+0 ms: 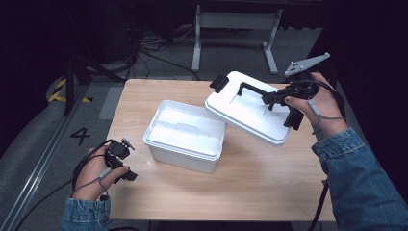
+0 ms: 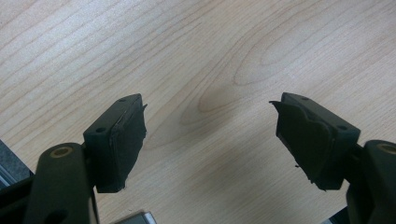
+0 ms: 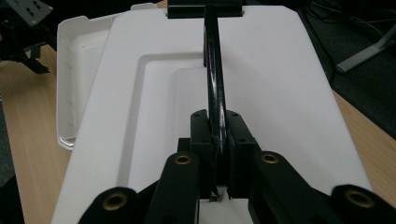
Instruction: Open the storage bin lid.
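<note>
The lid is already off the white box: it hangs tilted in the air just beside and above the box's right end, carried by its black handle, on which the right claw is clamped tight, pads pressing either side of the bar. The box stands open on the desk, its inside uncovered. What is left, I judge, is to set the lid down somewhere on the desk away from the box and let go. The left claw stands wide with nothing between its pads, low over bare wood to the left of the box, taking no part. The inside of the box is plain white glare, so whether anything lies in it cannot be told; the lid's underside is hidden, and its near end is cut off in the right gripper view
</note>
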Motion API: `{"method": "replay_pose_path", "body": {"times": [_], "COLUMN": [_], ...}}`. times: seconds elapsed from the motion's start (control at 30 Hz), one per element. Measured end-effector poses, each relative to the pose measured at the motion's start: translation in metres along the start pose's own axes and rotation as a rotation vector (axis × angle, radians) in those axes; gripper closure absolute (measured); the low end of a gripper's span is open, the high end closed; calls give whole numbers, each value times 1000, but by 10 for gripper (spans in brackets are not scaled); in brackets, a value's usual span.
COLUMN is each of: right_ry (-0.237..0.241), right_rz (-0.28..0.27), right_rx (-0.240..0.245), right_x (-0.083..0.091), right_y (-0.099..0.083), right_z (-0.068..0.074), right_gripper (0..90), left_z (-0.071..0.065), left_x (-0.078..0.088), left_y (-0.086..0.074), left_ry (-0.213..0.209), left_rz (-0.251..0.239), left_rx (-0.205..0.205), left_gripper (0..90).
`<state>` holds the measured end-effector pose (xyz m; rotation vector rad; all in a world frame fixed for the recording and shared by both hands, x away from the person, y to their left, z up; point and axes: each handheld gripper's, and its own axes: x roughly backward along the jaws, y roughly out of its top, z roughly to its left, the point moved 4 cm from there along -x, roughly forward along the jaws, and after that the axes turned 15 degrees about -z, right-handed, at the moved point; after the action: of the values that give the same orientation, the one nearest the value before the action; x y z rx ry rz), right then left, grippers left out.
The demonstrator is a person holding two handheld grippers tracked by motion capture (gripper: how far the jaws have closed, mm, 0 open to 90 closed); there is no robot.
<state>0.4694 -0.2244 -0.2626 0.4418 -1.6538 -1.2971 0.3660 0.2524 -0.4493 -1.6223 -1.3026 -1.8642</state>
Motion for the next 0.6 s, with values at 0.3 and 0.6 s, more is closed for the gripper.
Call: {"method": "replay_pose_path", "body": {"times": [0.3,0.6], "right_ry": [-61,-115], "right_rz": [9,38], "right_rx": [-45,-93], "right_x": [11,13], "right_y": [-19,-43], "right_z": [-26,-51], "right_gripper": [853,853], "left_z": [0,2], "left_x": [-1,-3], "left_y": [-1,-3], "left_ry": [0,-1], "left_rz": [7,12], "left_rx": [7,5], "left_gripper": [248,248]}}
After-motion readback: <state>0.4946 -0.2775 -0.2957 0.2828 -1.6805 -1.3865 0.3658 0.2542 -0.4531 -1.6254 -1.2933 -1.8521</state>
